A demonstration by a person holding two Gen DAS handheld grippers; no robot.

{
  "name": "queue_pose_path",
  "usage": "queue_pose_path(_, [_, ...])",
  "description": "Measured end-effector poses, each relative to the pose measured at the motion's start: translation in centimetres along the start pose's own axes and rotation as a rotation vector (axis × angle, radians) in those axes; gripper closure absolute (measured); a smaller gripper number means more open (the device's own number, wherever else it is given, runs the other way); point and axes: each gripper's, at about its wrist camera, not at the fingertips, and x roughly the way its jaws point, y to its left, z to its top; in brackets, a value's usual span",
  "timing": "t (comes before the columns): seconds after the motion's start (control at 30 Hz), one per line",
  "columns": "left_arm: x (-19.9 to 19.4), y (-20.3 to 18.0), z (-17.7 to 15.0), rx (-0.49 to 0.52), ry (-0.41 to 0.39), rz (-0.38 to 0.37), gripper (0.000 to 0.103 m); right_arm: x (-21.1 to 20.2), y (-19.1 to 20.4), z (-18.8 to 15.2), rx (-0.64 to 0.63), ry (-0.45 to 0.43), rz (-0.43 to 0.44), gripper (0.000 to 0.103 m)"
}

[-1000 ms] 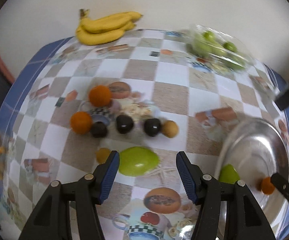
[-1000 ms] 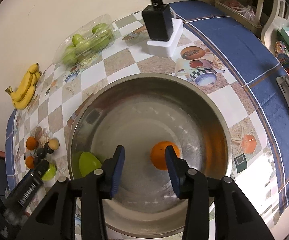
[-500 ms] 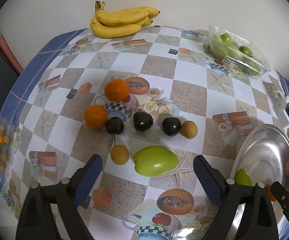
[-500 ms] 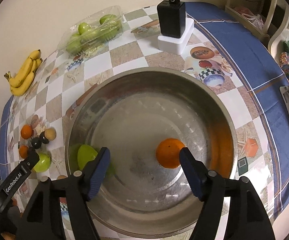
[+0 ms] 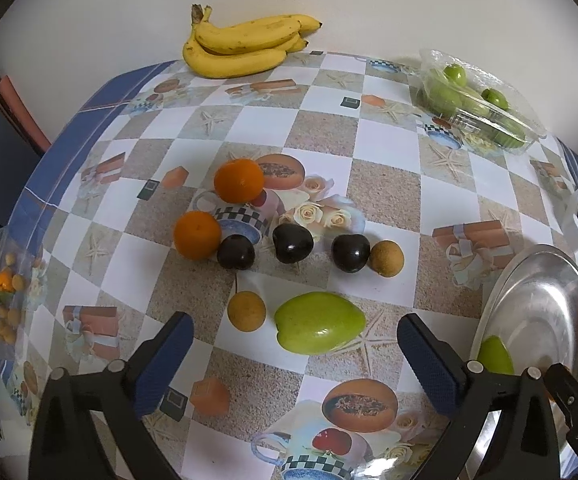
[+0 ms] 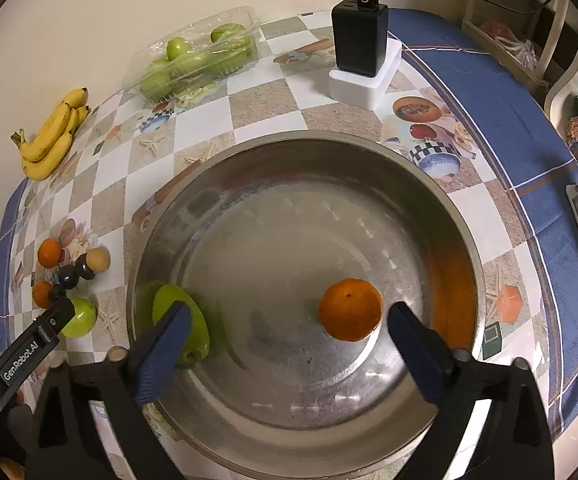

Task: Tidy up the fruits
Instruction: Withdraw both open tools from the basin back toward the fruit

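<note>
A: How is the left gripper (image 5: 295,354)?

B: Its jaws are wide apart. Nothing sits between them and nothing touches the blue pads. One pad (image 5: 165,362) is on the left and the other is on the right, both leaning outward like a V.

A: And the right gripper (image 6: 289,350)?

B: The same. Its jaws are spread wide and hold nothing. The blue pads (image 6: 163,354) are bare.

A: Can one gripper see the other?

B: Yes. From the right wrist view, a black part of the left gripper pokes in at the lower left, beside the left jaw. From the left wrist view, a black bit of the right gripper shows at the lower right.
</note>
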Motion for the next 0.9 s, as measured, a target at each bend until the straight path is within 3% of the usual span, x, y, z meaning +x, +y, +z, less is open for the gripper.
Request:
queue_pose_path(0.43, [-0.2, 0.1, 0.5, 0.043, -0.006, 0.002, 0.0, 0.3, 0.4, -0.4, 0.003, -0.002, 0.008, 0.0])
queue_pose_path(0.9, [-0.8, 2.1, 2.1, 0.099, -0.064, 0.083, 0.0, -0.6, 4.3, -0.3, -0.039, -0.018, 0.169, 0.0])
